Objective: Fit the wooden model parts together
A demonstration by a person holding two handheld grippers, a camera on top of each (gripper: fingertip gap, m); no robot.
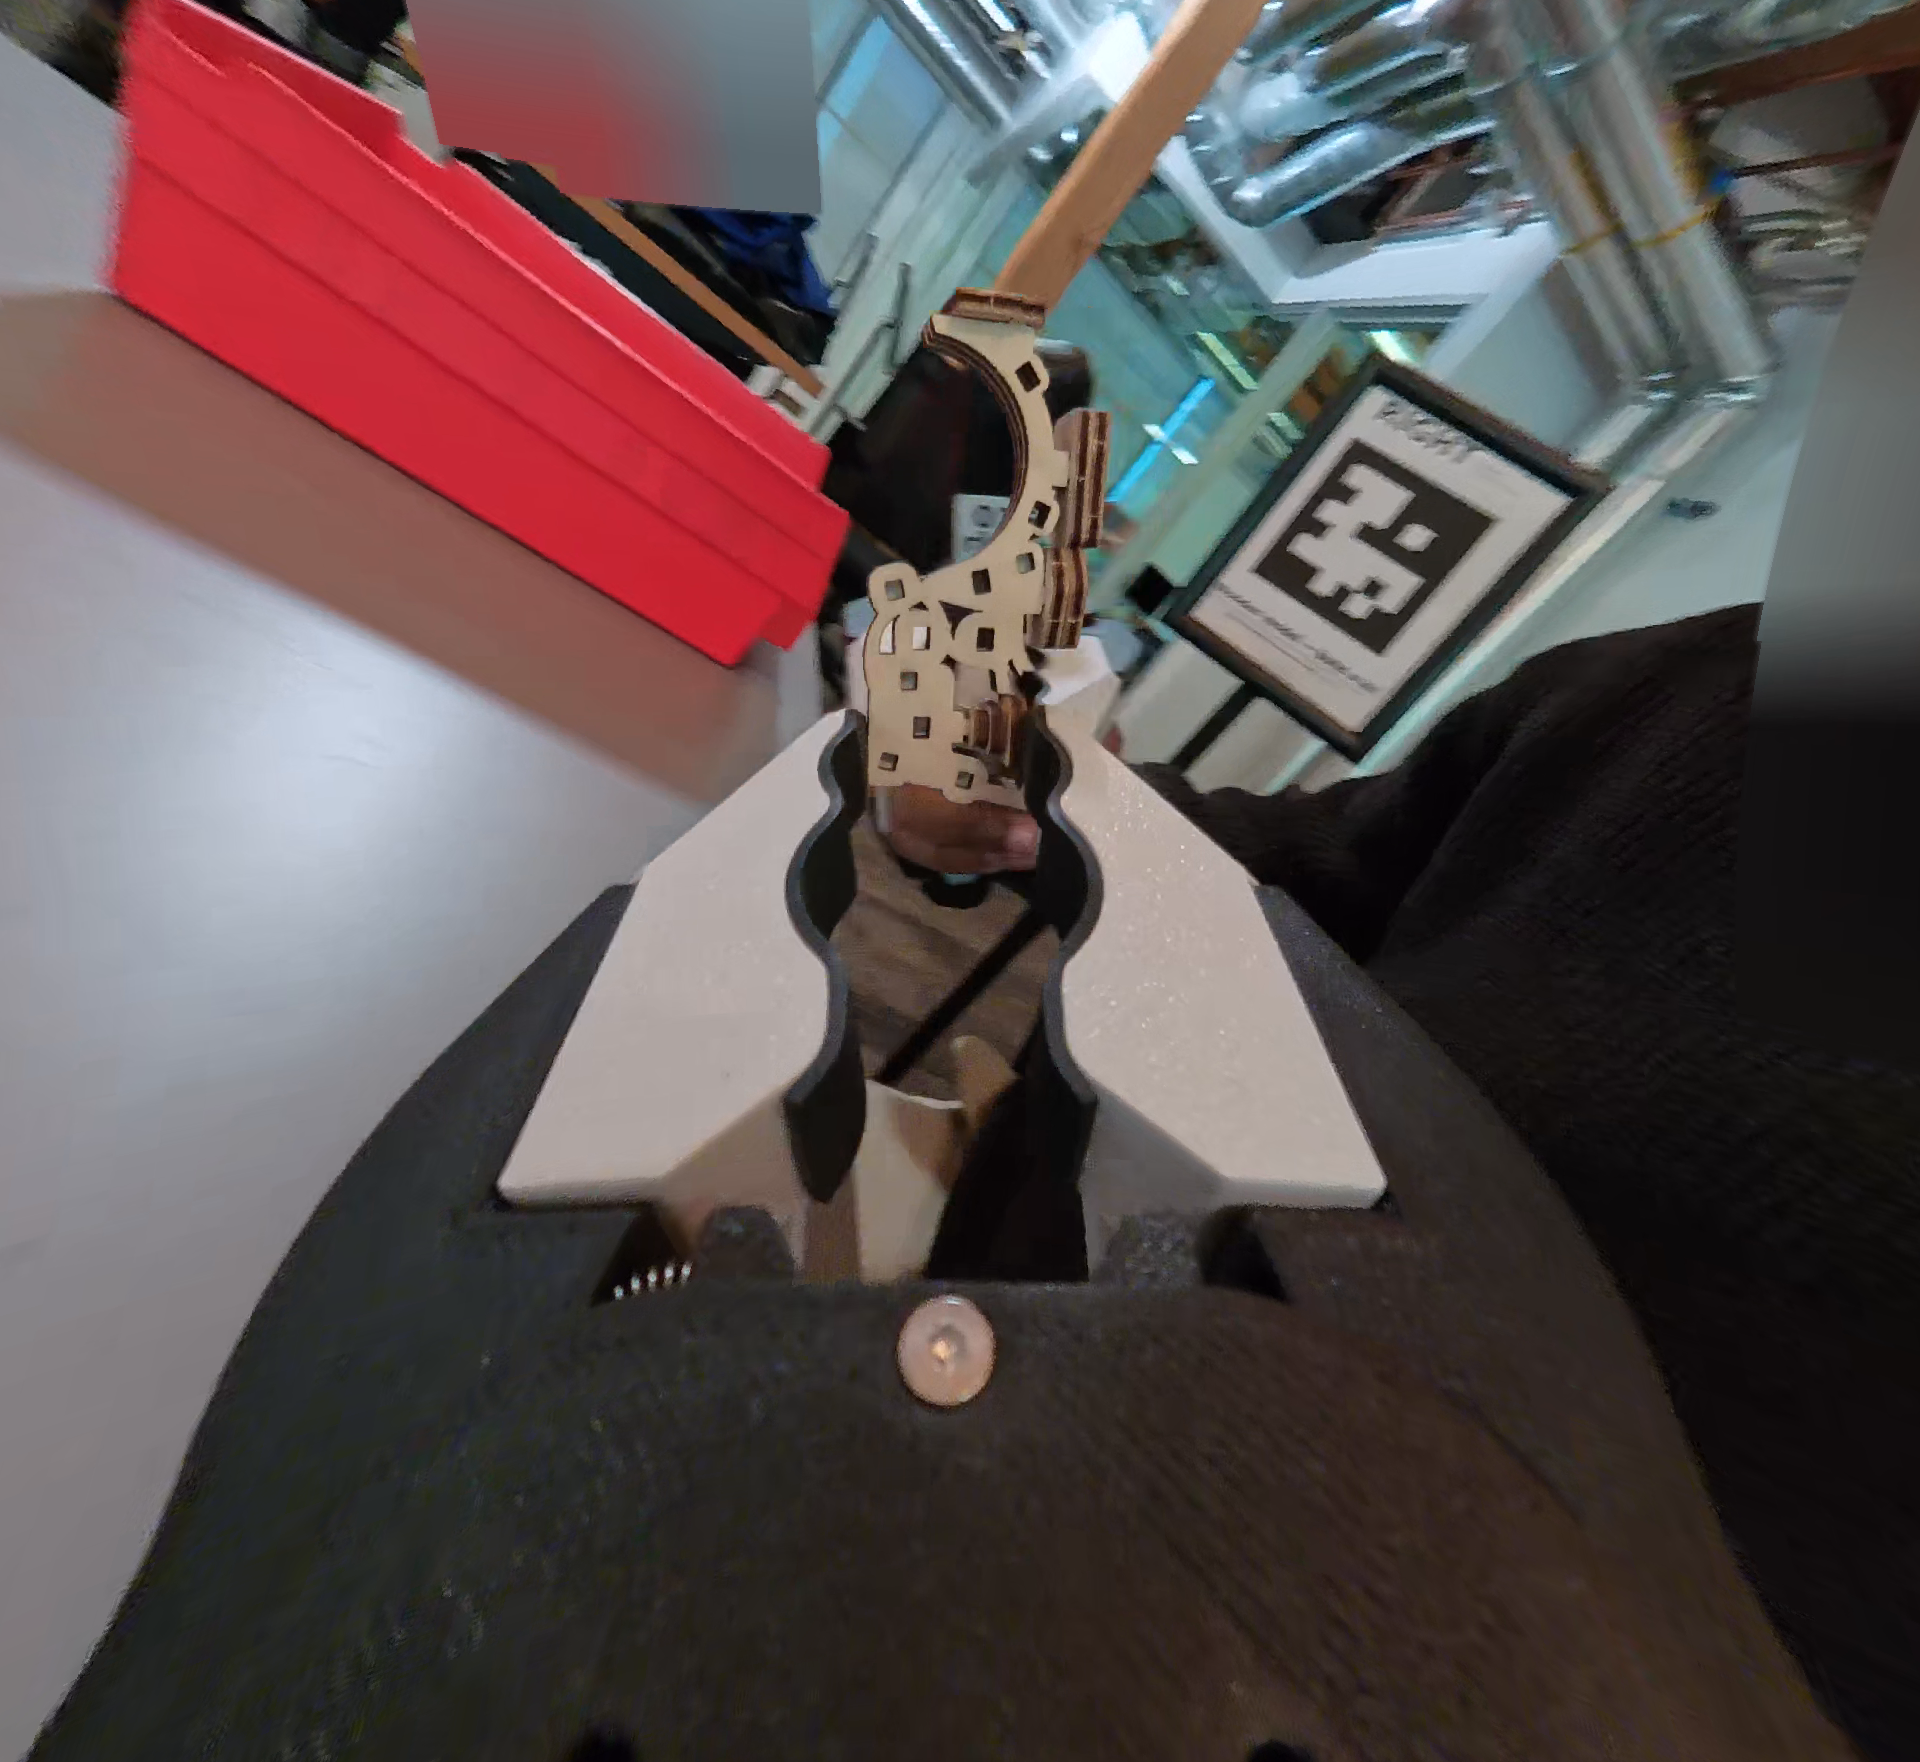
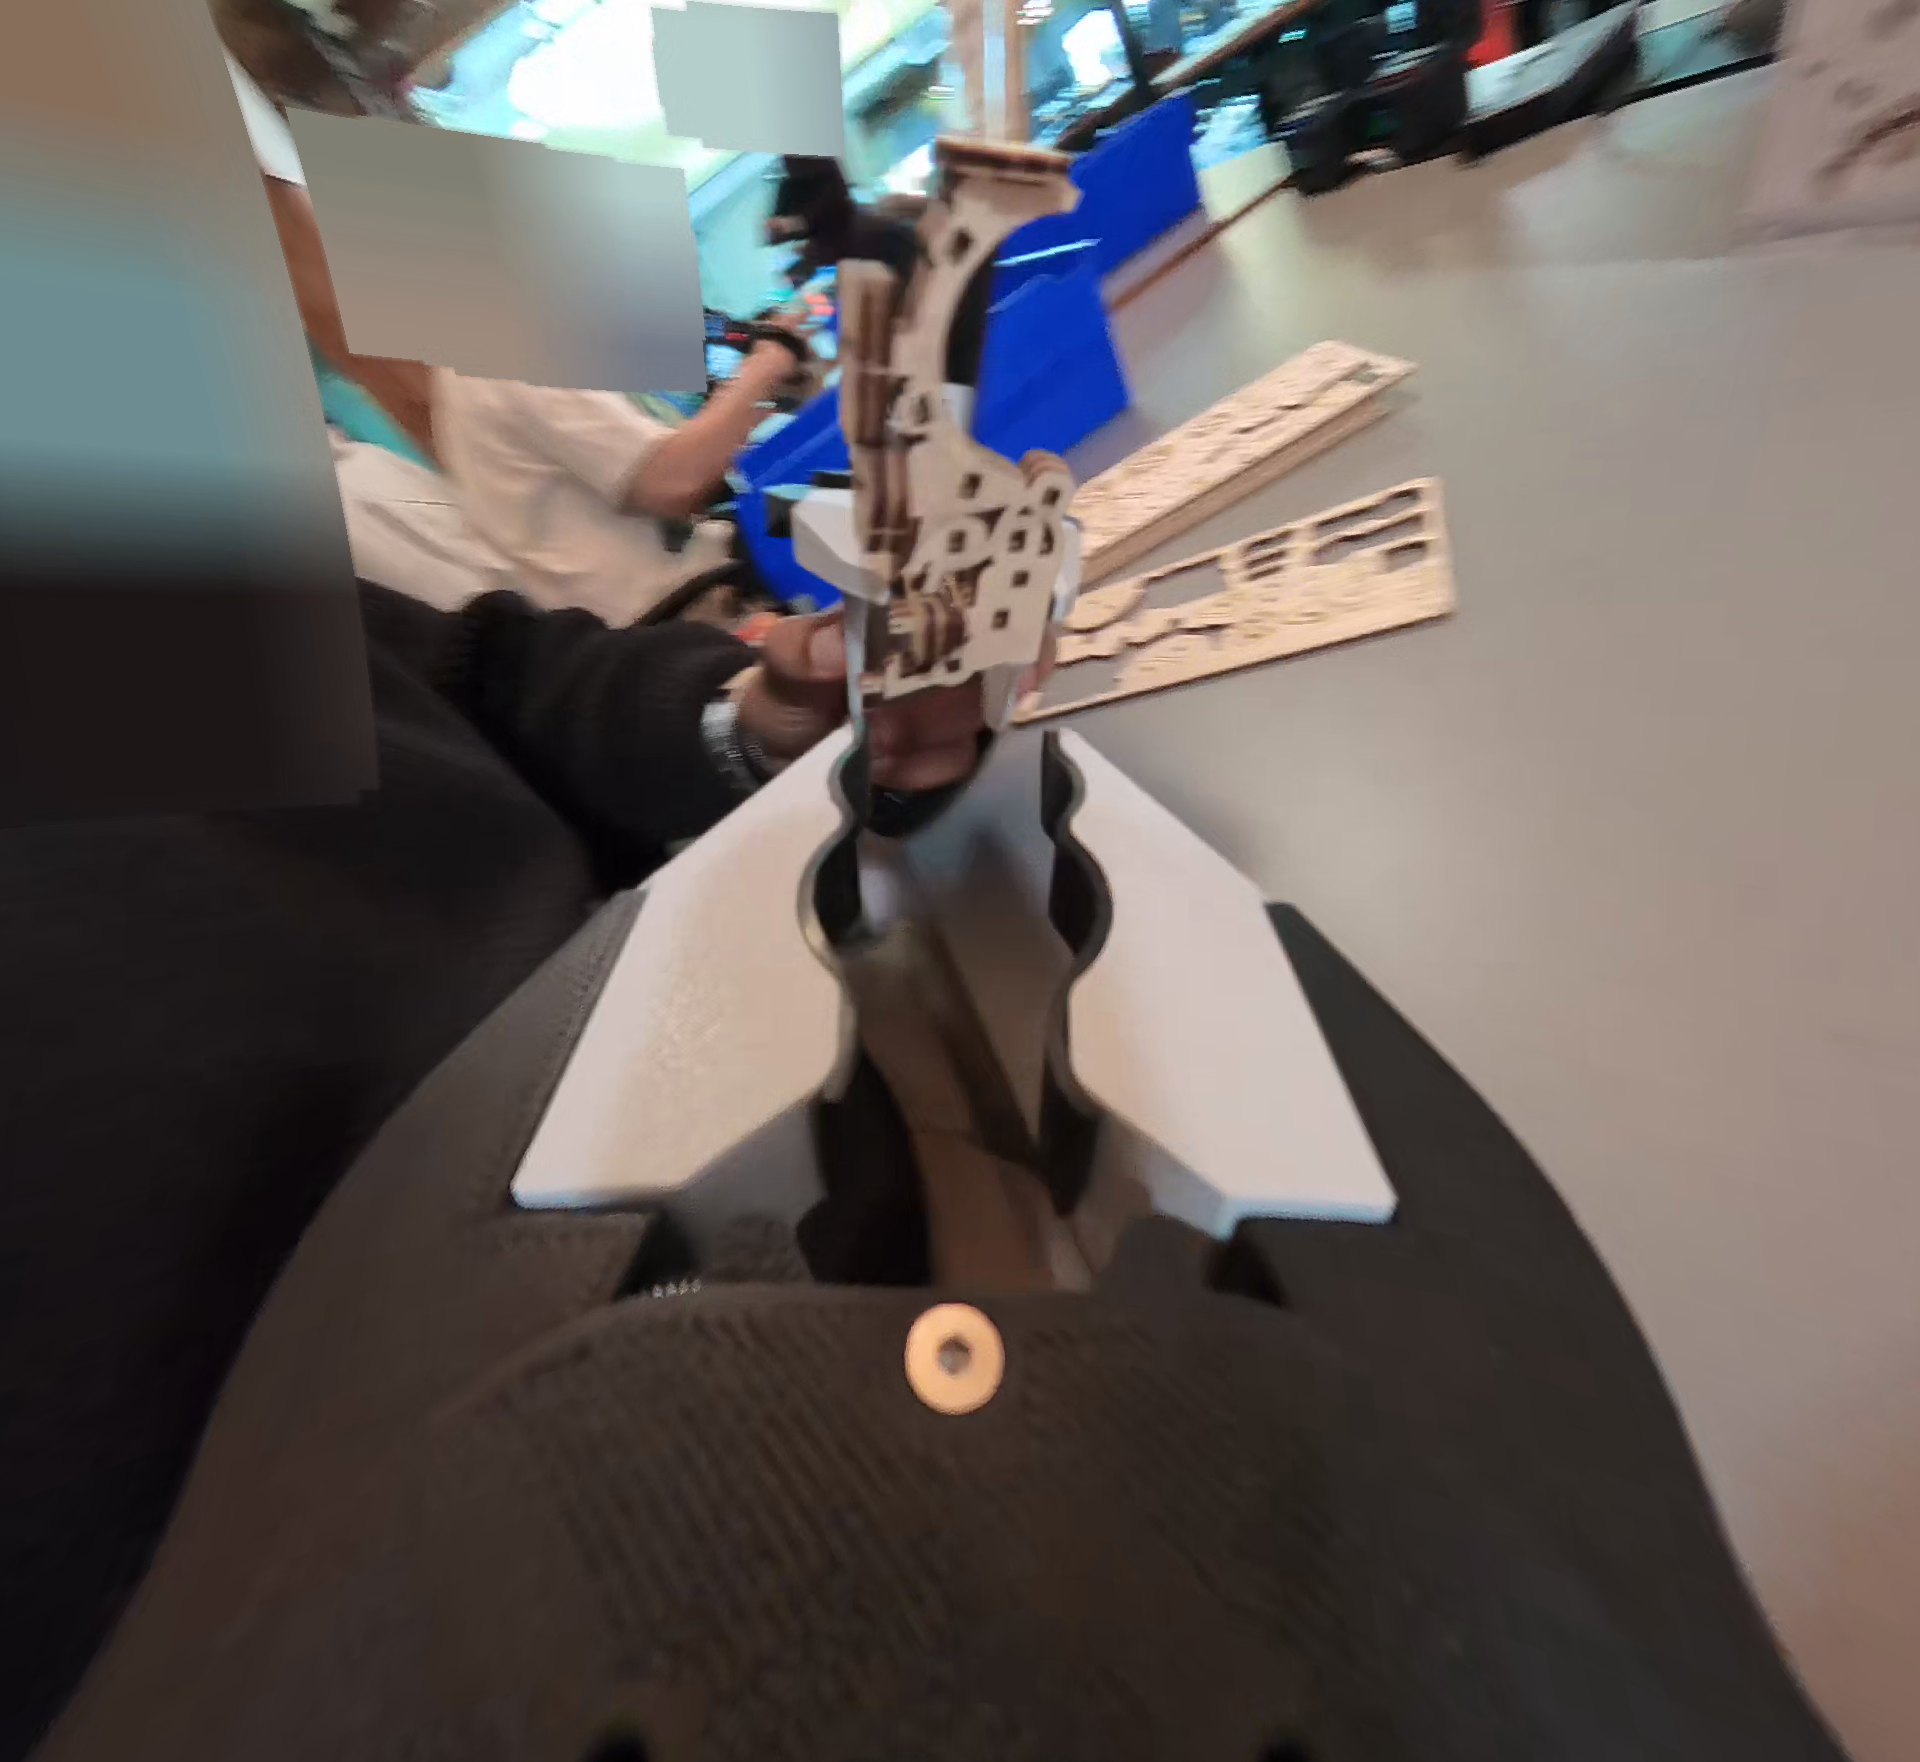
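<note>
Lying on grey table [image 2: 1558,881]: wooden sheets [image 2: 1278,590], blue bins [image 2: 1049,341]

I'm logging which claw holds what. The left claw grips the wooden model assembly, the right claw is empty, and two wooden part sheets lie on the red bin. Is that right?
One thing is wrong: the two wooden part sheets lie on the grey table, not on a red bin, as the right wrist view shows. The rest stands: the left claw grips the wooden model assembly, and the right claw is empty.

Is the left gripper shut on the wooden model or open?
Shut on it: the left gripper pinches the wooden model's lower edge between its fingertips.
</note>
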